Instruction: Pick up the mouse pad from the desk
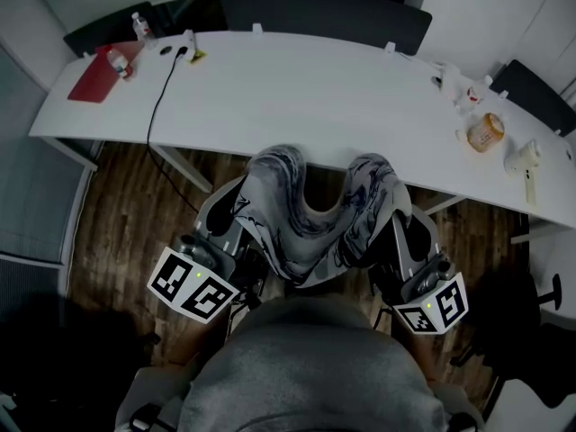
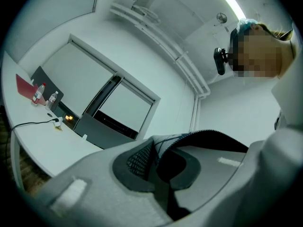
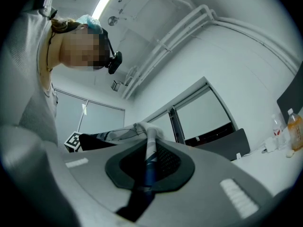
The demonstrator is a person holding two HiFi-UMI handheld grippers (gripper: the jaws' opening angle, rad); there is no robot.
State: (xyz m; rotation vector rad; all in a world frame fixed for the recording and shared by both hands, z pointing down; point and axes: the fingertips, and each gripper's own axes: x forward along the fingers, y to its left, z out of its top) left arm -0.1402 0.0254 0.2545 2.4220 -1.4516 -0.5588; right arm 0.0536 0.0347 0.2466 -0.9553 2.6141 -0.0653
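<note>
The mouse pad [image 1: 310, 228], grey-white with dark swirled marks, hangs slack between both grippers in front of the white desk [image 1: 315, 93], off its surface and sagging in the middle. My left gripper [image 1: 241, 207] is shut on the pad's left edge, and the pad's edge [image 2: 189, 135] shows pinched between its dark pads in the left gripper view. My right gripper [image 1: 389, 207] is shut on the right edge; the thin pad edge [image 3: 150, 150] runs straight through its closed jaws. Both grippers point slightly upward, near the person's body.
On the desk lie a red folder [image 1: 94, 77] and bottles at the far left, a black cable [image 1: 162, 93], and a cup [image 1: 486, 133] with small items at the right. Dark chairs [image 1: 324, 12] stand behind the desk. Wooden floor [image 1: 126, 214] lies below.
</note>
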